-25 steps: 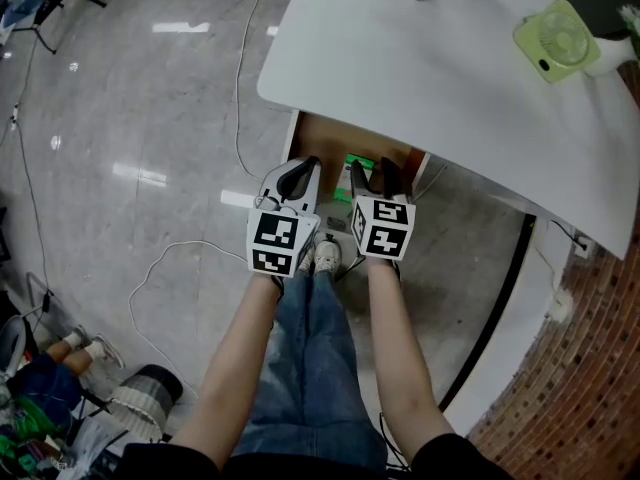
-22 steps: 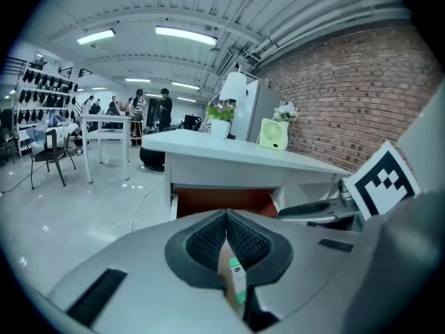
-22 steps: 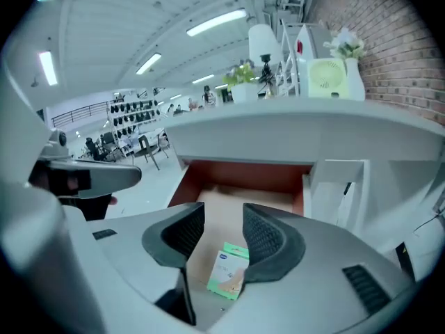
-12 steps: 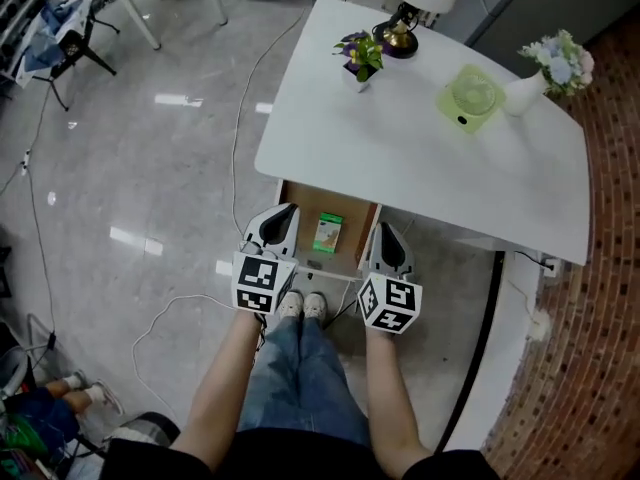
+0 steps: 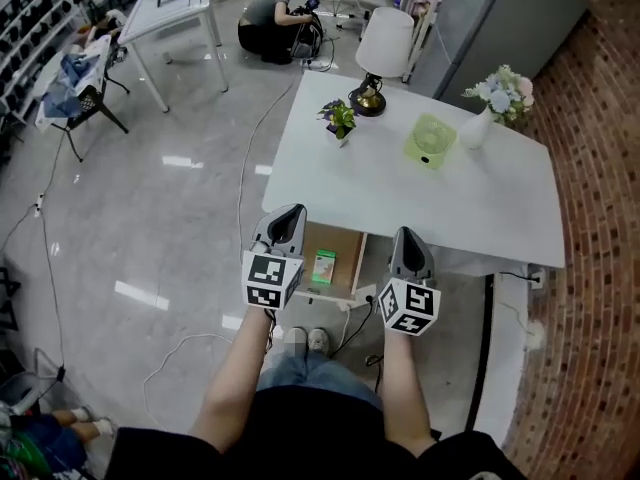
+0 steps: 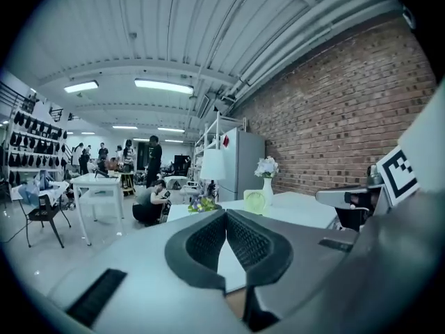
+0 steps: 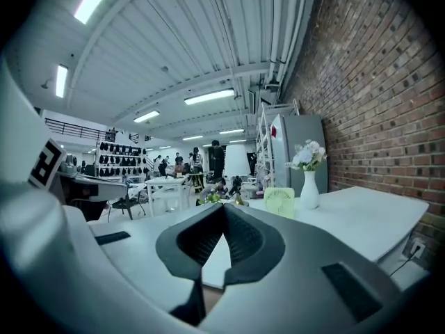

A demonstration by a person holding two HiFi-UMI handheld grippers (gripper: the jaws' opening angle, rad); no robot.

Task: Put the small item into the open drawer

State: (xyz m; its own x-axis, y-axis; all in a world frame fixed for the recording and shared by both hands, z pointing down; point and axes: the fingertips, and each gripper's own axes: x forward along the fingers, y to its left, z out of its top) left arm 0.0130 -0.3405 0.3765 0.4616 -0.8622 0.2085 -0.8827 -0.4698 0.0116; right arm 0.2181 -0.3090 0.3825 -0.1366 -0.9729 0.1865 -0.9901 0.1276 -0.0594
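Observation:
The small item, a green box point(image 5: 323, 267), lies flat inside the open wooden drawer point(image 5: 348, 256) under the near edge of the white table point(image 5: 420, 193). My left gripper point(image 5: 289, 213) is held just left of the drawer, with its jaws shut and nothing between them point(image 6: 226, 215). My right gripper point(image 5: 407, 234) hangs to the right of the drawer, in front of the table edge. Its jaws are also shut and empty point(image 7: 224, 208). Neither gripper touches the box.
On the table stand a white lamp point(image 5: 384, 44), a small potted plant point(image 5: 339, 119), a green fan point(image 5: 429, 141) and a vase of flowers point(image 5: 481, 120). Cables point(image 5: 245, 158) trail over the grey floor. A brick wall point(image 5: 590, 168) runs along the right. A person point(image 5: 274, 13) crouches far behind.
Both grippers have drawn back from the drawer and spread apart, leaving the green box inside it. The head view has risen, showing the whole table.

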